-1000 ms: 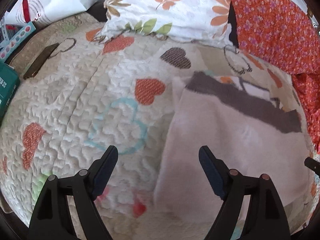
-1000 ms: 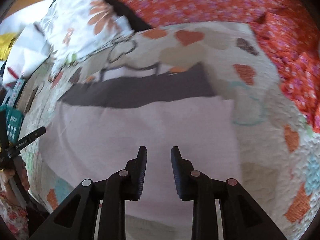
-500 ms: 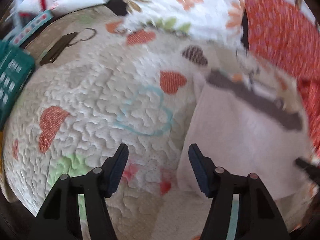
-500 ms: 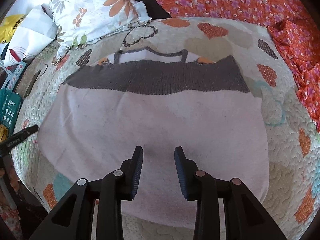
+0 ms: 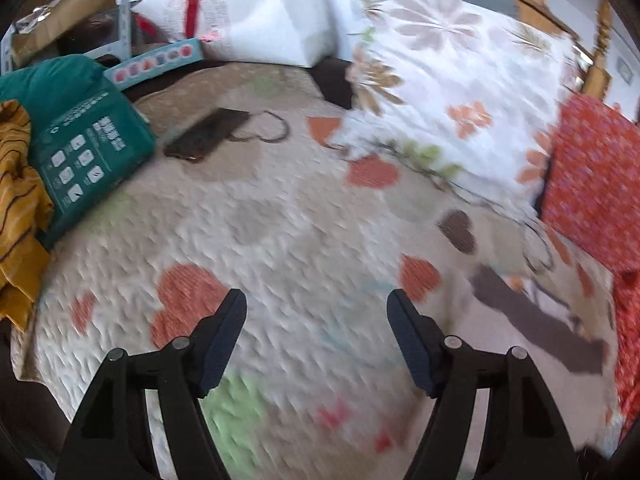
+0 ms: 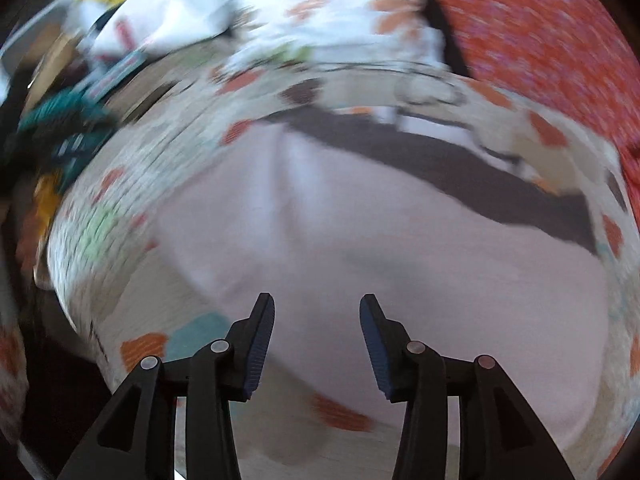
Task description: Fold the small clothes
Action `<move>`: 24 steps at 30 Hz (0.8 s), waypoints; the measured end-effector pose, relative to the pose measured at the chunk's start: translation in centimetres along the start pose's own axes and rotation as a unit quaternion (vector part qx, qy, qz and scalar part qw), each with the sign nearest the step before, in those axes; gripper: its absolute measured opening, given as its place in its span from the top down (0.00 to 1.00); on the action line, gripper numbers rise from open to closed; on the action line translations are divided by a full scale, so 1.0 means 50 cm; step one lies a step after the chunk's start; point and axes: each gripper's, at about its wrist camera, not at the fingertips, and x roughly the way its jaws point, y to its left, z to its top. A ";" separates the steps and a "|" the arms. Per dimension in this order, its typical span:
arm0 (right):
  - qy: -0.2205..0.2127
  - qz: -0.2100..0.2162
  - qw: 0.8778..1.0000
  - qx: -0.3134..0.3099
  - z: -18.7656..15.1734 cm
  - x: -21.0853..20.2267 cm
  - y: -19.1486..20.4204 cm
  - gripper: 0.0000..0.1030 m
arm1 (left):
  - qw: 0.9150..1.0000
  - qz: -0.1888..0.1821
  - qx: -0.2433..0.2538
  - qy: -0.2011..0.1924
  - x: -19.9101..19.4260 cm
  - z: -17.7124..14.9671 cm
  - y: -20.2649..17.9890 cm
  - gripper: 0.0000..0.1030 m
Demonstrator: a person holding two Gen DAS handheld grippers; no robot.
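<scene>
My left gripper (image 5: 316, 312) is spread wide over bare quilt (image 5: 280, 232), gripping nothing, with the phone (image 5: 208, 134) far off left. The pale garment (image 6: 400, 240) lies flat to its right, its grey band (image 6: 440, 160) away from me. My right gripper (image 6: 316, 320) hangs parted and empty above the near hem. Both views are blurred, so I could pinch quilt along with cloth.

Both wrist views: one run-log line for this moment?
left hand-held gripper open, over quilt | right hand-held gripper open, above top | top flat, unfolded
</scene>
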 end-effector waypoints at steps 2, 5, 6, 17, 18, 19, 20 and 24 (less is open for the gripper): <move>-0.010 0.004 0.999 -0.036 0.011 0.017 0.066 0.47 | 1.000 -0.003 -0.028 0.006 0.012 0.018 0.030 0.30; -0.019 -0.014 0.995 -0.101 0.023 0.046 0.157 0.45 | 0.998 -0.019 -0.066 0.015 0.013 0.031 0.067 0.30; -0.021 -0.022 0.992 -0.120 0.022 0.052 0.183 0.44 | 0.997 -0.024 -0.072 0.017 0.012 0.033 0.074 0.30; -0.029 -0.156 0.961 -0.227 0.065 0.183 0.303 0.55 | 0.987 -0.036 -0.156 0.019 -0.009 0.042 0.181 0.30; -0.021 -0.158 0.964 -0.212 0.078 0.191 0.299 0.66 | 0.987 -0.034 -0.158 0.019 -0.010 0.042 0.184 0.30; -0.012 -0.155 0.970 -0.185 0.094 0.197 0.287 0.86 | 0.987 -0.033 -0.159 0.020 -0.010 0.040 0.184 0.30; -0.009 -0.145 0.975 -0.165 0.102 0.192 0.278 0.89 | 0.987 -0.033 -0.158 0.021 -0.010 0.038 0.181 0.30; -0.029 -0.090 0.993 -0.066 0.136 0.122 0.196 0.91 | 0.989 -0.039 -0.141 0.024 -0.011 0.029 0.151 0.30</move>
